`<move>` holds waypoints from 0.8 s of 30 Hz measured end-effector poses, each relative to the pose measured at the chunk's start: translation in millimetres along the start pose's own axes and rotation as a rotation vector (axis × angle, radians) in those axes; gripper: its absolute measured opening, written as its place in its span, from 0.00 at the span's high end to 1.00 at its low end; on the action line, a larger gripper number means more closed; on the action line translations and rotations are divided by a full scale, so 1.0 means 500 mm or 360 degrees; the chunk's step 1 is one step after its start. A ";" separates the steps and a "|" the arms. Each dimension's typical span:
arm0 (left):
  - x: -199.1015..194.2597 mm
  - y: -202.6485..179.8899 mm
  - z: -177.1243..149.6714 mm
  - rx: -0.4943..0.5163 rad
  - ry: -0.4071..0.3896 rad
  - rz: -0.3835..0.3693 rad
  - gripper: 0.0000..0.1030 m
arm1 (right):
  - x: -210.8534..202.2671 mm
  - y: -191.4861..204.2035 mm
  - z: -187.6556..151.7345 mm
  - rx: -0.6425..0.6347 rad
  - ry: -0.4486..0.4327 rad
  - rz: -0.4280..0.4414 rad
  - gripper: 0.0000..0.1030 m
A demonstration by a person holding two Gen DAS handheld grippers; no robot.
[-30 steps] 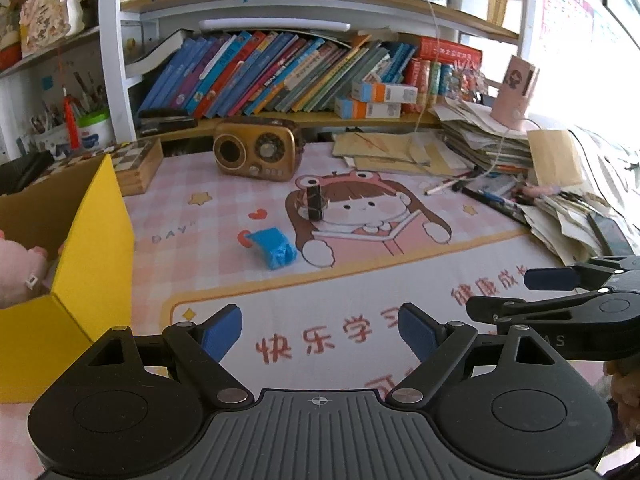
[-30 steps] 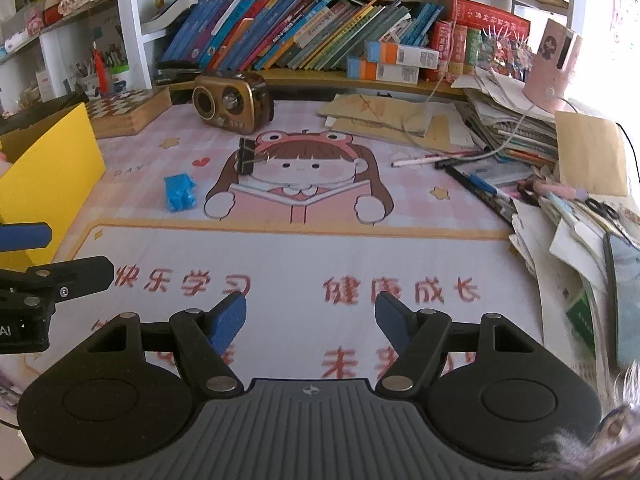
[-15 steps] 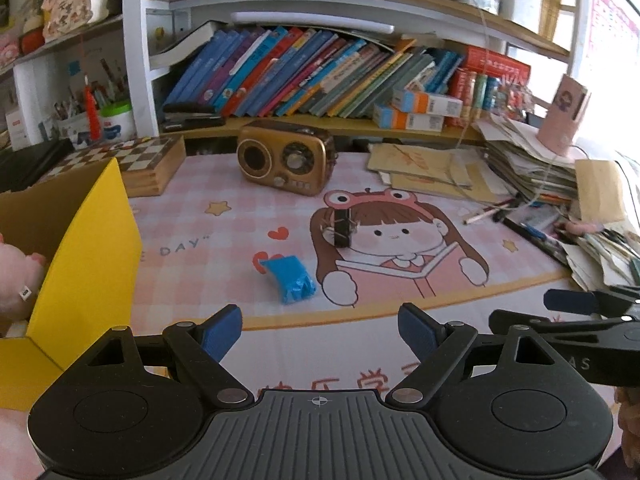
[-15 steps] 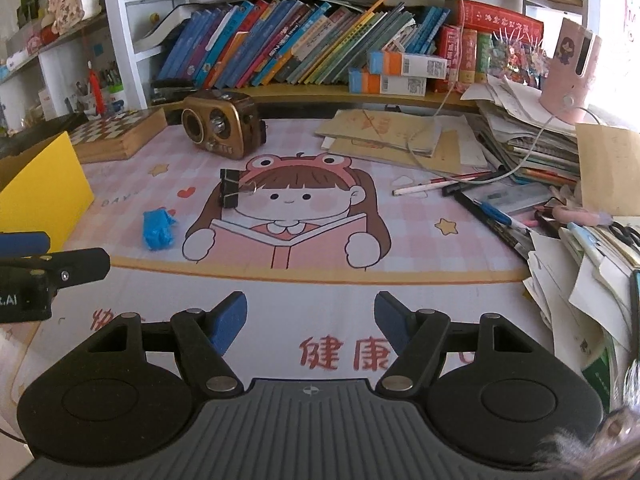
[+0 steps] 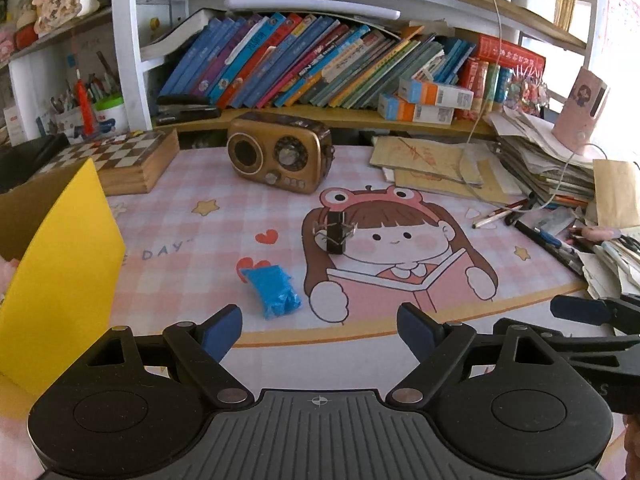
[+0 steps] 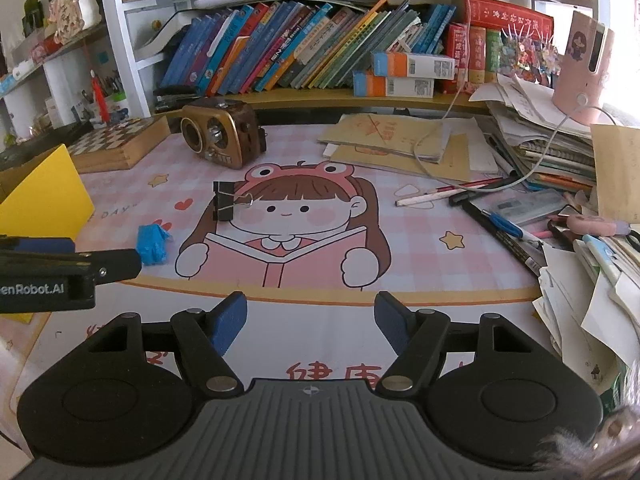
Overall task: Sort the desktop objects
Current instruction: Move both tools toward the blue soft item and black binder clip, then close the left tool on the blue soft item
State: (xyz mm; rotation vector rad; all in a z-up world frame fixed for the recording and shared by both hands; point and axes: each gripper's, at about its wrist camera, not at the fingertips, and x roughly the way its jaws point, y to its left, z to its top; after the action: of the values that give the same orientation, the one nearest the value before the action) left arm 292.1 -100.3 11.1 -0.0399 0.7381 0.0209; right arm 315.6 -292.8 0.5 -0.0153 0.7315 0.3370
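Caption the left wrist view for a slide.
Open left gripper above a cartoon mat, facing a blue wad, binder clip and radio.

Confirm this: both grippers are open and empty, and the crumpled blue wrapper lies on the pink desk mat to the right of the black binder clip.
One thing is wrong: the crumpled blue wrapper lies left of the black binder clip, nearer the yellow box, as the left wrist view shows. The rest holds: left gripper and right gripper are open and empty, wrapper on the pink desk mat.
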 end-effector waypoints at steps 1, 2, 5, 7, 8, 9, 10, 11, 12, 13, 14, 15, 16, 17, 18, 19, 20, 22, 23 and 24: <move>0.003 -0.002 0.001 -0.0001 -0.0001 0.0002 0.16 | 0.001 -0.002 -0.001 0.0000 0.0000 0.0001 0.33; 0.006 -0.003 0.002 -0.0002 -0.0002 0.0005 0.16 | 0.002 -0.005 -0.001 0.0002 0.0001 0.0002 0.33; 0.019 -0.005 0.004 0.0012 -0.0011 0.0026 0.16 | 0.003 -0.011 -0.001 0.0003 -0.0002 0.0000 0.33; 0.030 -0.005 0.008 0.0018 -0.0015 0.0050 0.16 | 0.005 -0.014 0.001 0.0003 -0.0009 0.0001 0.33; 0.035 -0.003 0.010 0.0011 -0.0021 0.0064 0.17 | 0.006 -0.016 0.003 0.0002 -0.0012 0.0004 0.33; 0.038 0.000 0.011 0.0001 -0.0025 0.0073 0.17 | 0.009 -0.018 0.006 0.0001 -0.0014 0.0005 0.33; 0.043 0.003 0.012 -0.0011 -0.0026 0.0079 0.17 | 0.011 -0.021 0.009 0.0001 -0.0015 0.0008 0.33; 0.049 0.006 0.014 -0.0020 -0.0024 0.0089 0.17 | 0.014 -0.023 0.013 -0.0001 -0.0018 0.0013 0.33; 0.054 0.009 0.014 -0.0023 -0.0020 0.0098 0.17 | 0.019 -0.025 0.018 -0.0006 -0.0025 0.0020 0.33; 0.059 0.012 0.016 -0.0023 -0.0017 0.0107 0.17 | 0.027 -0.026 0.024 -0.0009 -0.0023 0.0023 0.33; 0.066 0.014 0.018 -0.0019 -0.0022 0.0112 0.17 | 0.034 -0.026 0.029 -0.0010 -0.0014 0.0026 0.34; 0.070 0.016 0.019 -0.0014 -0.0029 0.0117 0.18 | 0.042 -0.025 0.036 -0.0014 -0.0008 0.0039 0.34; 0.075 0.018 0.020 -0.0011 -0.0033 0.0127 0.18 | 0.049 -0.023 0.042 -0.0031 -0.0012 0.0055 0.34; 0.082 0.021 0.022 -0.0016 -0.0029 0.0138 0.20 | 0.055 -0.019 0.047 -0.0053 -0.0012 0.0066 0.34; 0.090 0.026 0.024 -0.0030 -0.0018 0.0141 0.22 | 0.064 -0.013 0.054 -0.0084 -0.0008 0.0075 0.35; 0.097 0.030 0.026 -0.0047 -0.0010 0.0139 0.23 | 0.072 -0.008 0.061 -0.0108 -0.0005 0.0086 0.36; 0.103 0.034 0.028 -0.0061 -0.0003 0.0137 0.25 | 0.081 -0.003 0.069 -0.0132 -0.0002 0.0100 0.36; 0.117 0.039 0.029 -0.0076 0.0020 0.0140 0.30 | 0.095 0.007 0.084 -0.0161 -0.0010 0.0125 0.36; 0.126 0.042 0.030 -0.0086 0.0040 0.0141 0.34 | 0.102 0.012 0.091 -0.0171 -0.0016 0.0139 0.36; 0.133 0.044 0.030 -0.0096 0.0055 0.0141 0.36 | 0.110 0.018 0.100 -0.0183 -0.0020 0.0154 0.36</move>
State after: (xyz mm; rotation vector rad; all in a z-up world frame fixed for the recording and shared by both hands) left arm 350.6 -77.1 -23.2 -0.0651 0.7735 0.1270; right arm 383.4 -261.6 2.5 -0.0864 0.7009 0.4706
